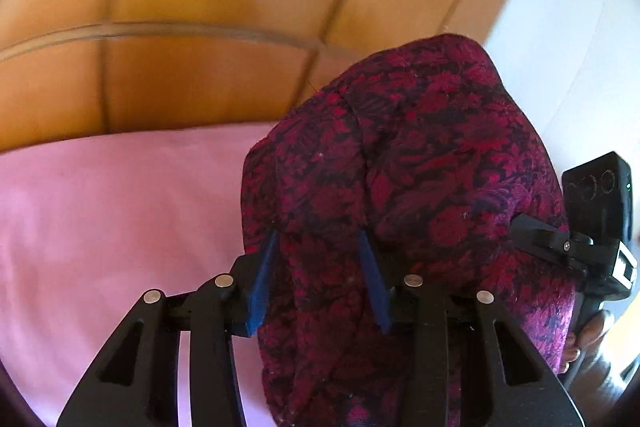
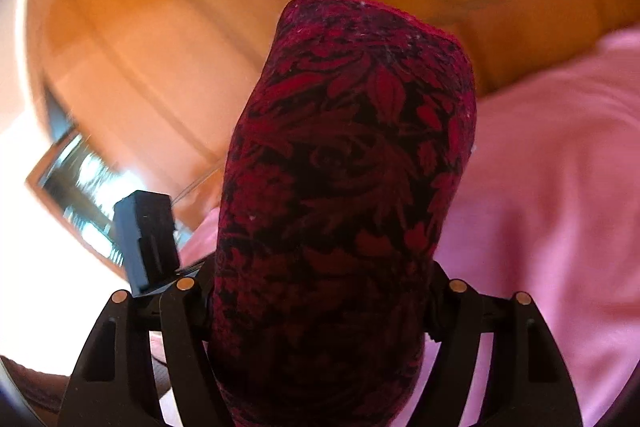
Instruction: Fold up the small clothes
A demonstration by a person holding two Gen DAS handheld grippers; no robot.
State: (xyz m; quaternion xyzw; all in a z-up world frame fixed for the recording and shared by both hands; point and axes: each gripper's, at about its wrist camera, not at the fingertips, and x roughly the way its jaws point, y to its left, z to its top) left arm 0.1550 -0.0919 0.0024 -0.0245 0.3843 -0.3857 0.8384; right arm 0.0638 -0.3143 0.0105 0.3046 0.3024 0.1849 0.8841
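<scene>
Crimson-and-black patterned cloth (image 1: 400, 187) is the small garment being folded, and it hangs lifted above the pink bedsheet (image 1: 100, 227), bunched into a thick drooping mass held between the two tools. A leafy floral print covers it.

In the left wrist view, the left gripper (image 1: 320, 275) has its two blue fingers (image 1: 262, 283) set on either side of a gathered fold of the cloth, which runs down between them and drapes over the black linkage below. The fabric fills the gap, so the fingers are grasping the cloth. To the right of the cloth in this view, the right gripper (image 1: 560, 247) shows from the side, its black body pressed against the fabric's edge, with a person's hand (image 1: 592, 335) partly visible beneath it.

In the right wrist view, the cloth (image 2: 344, 167) rises as a tall rounded hump straight ahead, hiding the right gripper (image 2: 320, 307) at its fingertips. The fabric packs the space between the black arms, so the fingers appear clenched on a thick bundle of it, though the pads themselves are covered. Left of the cloth, a dark block belonging to the left gripper (image 2: 146, 239) sits just beside it.

Behind the cloth stands an orange wooden headboard (image 1: 180, 27), blurred, with the sheet spreading below it.
</scene>
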